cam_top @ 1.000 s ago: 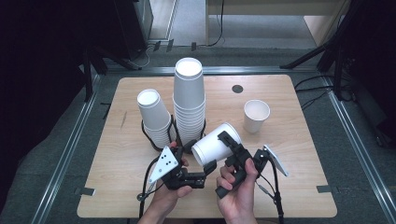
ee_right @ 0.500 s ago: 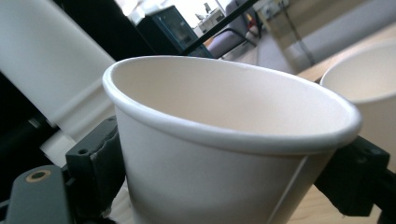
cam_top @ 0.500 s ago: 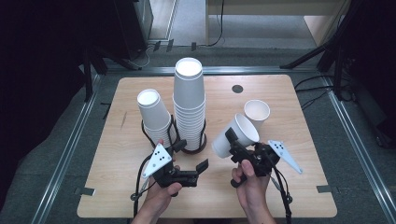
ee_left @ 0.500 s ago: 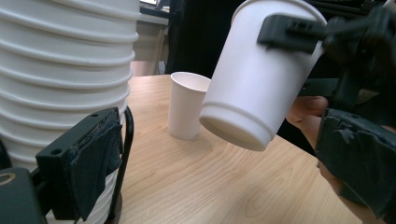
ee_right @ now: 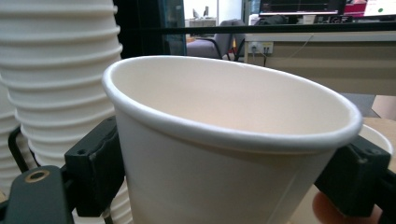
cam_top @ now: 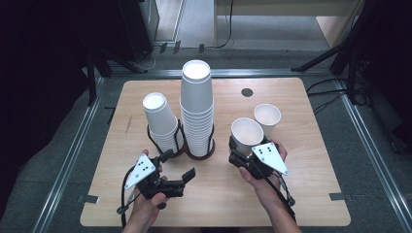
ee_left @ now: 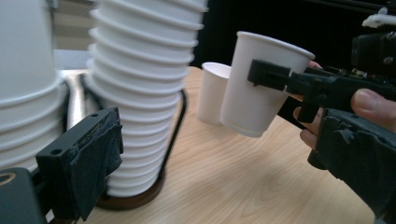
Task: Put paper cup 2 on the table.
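Cup (cam_top: 246, 137) pulled from the tall stack (cam_top: 197, 111) is clamped upright in the right tongs (cam_top: 241, 154), just off the bench (cam_top: 301, 194), near the standing cup (cam_top: 267, 119). Left tongs (cam_top: 176, 167) have just been opened, nothing between them. Setting down is still left, probably.

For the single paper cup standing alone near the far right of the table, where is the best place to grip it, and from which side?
Grip the lone paper cup across its side wall just under the rolled rim, coming from its open right side. It stands upright, mouth up, and its taper widens upward, so it should not slip down. The held cup crowds its near-left side.
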### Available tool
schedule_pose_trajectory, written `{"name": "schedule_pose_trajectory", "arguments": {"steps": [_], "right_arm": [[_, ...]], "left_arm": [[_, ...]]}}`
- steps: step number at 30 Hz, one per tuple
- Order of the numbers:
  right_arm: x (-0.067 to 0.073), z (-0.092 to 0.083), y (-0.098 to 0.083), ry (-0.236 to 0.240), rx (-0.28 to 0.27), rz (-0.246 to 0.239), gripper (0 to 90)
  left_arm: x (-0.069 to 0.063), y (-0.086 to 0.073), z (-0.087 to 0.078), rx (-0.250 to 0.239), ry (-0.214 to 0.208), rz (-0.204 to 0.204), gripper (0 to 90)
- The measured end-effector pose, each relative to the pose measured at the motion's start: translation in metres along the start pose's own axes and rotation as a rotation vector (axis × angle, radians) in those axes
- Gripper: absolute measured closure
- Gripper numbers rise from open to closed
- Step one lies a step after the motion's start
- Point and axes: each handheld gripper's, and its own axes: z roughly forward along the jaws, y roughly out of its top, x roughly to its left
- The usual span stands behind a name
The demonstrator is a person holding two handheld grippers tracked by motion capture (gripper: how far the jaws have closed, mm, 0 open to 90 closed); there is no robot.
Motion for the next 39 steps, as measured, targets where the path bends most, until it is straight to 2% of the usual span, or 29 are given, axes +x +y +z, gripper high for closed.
{"name": "schedule_pose_trajectory", "arguments": {"steps": [2,3,4,5,6,7,10,13,15,16,18,21,23,24,25,31,39], "right_arm": [[0.001,0.006,-0.006,-0.015,0.009,-0.042,13.1],[0.001,0.006,-0.006,-0.015,0.009,-0.042,13.1],[0.002,0.012,-0.011,-0.009,0.002,-0.055,13.1],[0.002,0.013,-0.013,0.006,-0.007,-0.056,13.1],[0.002,0.015,-0.016,0.030,-0.014,-0.052,13.1],[0.002,0.018,-0.020,0.041,-0.011,-0.066,13.1],[0.002,0.025,-0.030,0.031,0.014,-0.125,13.1],[-0.003,0.029,-0.040,0.037,0.029,-0.119,13.2],[-0.004,0.030,-0.042,0.037,0.033,-0.117,13.2],[-0.008,0.031,-0.048,0.030,0.042,-0.137,13.2],[-0.009,0.031,-0.051,0.029,0.048,-0.146,13.1],[-0.012,0.030,-0.054,0.031,0.054,-0.176,13.1],[-0.014,0.030,-0.056,0.033,0.059,-0.192,13.0],[-0.014,0.030,-0.056,0.033,0.059,-0.192,13.0],[-0.016,0.029,-0.059,0.042,0.070,-0.197,12.9],[-0.019,0.027,-0.068,0.053,0.073,-0.219,12.4],[-0.026,0.024,-0.069,0.049,0.097,-0.156,11.5]], "left_arm": [[0.007,-0.001,-0.008,-0.008,0.019,-0.014,1.2],[0.007,-0.001,-0.008,-0.008,0.019,-0.014,1.2],[0.015,-0.003,-0.015,-0.008,0.036,-0.027,1.2],[0.015,-0.003,-0.015,-0.008,0.036,-0.027,1.2],[0.023,-0.004,-0.023,-0.009,0.060,-0.033,1.2],[0.025,-0.005,-0.026,-0.010,0.068,-0.037,1.2],[0.038,-0.009,-0.038,-0.003,0.104,-0.051,1.2],[0.051,-0.016,-0.049,0.014,0.166,-0.063,1.2],[0.055,-0.019,-0.053,0.016,0.177,-0.073,1.2],[0.064,-0.023,-0.062,0.020,0.198,-0.088,1.2],[0.072,-0.025,-0.069,0.018,0.224,-0.102,1.2],[0.086,-0.026,-0.079,0.019,0.283,-0.143,1.2],[0.096,-0.029,-0.084,0.023,0.322,-0.158,1.2],[0.096,-0.029,-0.084,0.023,0.322,-0.158,1.2],[0.104,-0.032,-0.089,0.029,0.346,-0.171,1.2],[0.116,-0.040,-0.096,0.031,0.382,-0.190,1.2],[0.119,-0.045,-0.097,0.034,0.398,-0.179,1.1]]}}
